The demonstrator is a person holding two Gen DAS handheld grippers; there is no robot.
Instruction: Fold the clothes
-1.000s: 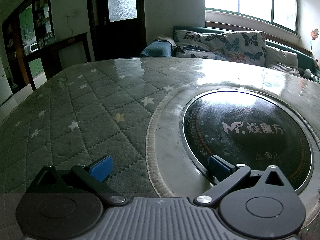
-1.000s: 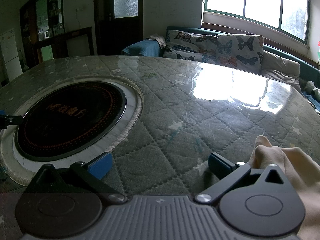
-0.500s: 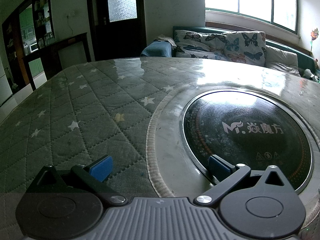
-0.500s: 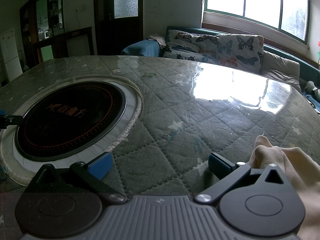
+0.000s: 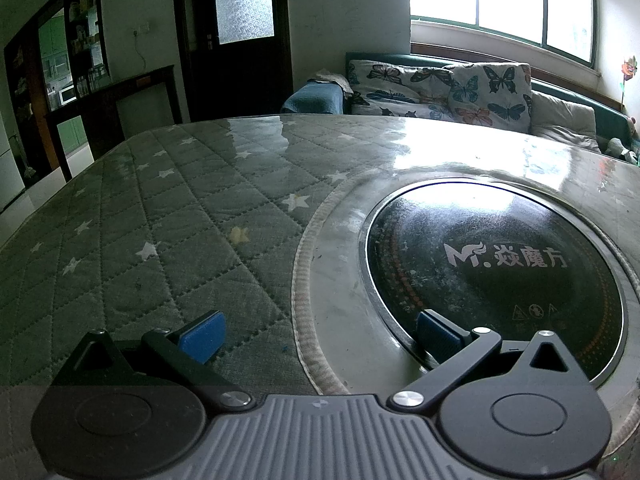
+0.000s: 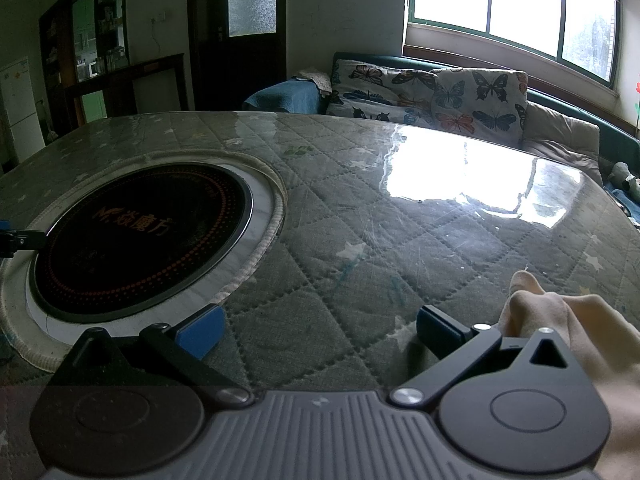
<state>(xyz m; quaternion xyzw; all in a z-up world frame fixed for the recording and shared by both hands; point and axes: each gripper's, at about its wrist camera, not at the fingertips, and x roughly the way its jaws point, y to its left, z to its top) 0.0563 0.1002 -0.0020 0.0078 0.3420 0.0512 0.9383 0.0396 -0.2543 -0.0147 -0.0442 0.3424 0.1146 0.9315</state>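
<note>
A cream-coloured garment (image 6: 568,320) lies bunched on the quilted table cover at the lower right of the right wrist view, just right of my right gripper (image 6: 318,330). That gripper is open, blue pads wide apart, nothing between them. My left gripper (image 5: 318,334) is open too and empty; its left pad hangs over the quilted cover and its right pad over the rim of the round black cooktop (image 5: 496,276). No clothing shows in the left wrist view. A tip of the left gripper's fingers (image 6: 20,238) shows at the left edge of the right wrist view.
The table (image 5: 160,216) carries a green star-patterned quilted cover under a glossy sheet, with the round cooktop (image 6: 136,236) set in its middle. Behind the table stand a sofa with butterfly cushions (image 6: 432,98), a dark door (image 5: 236,40) and bright windows (image 6: 508,12).
</note>
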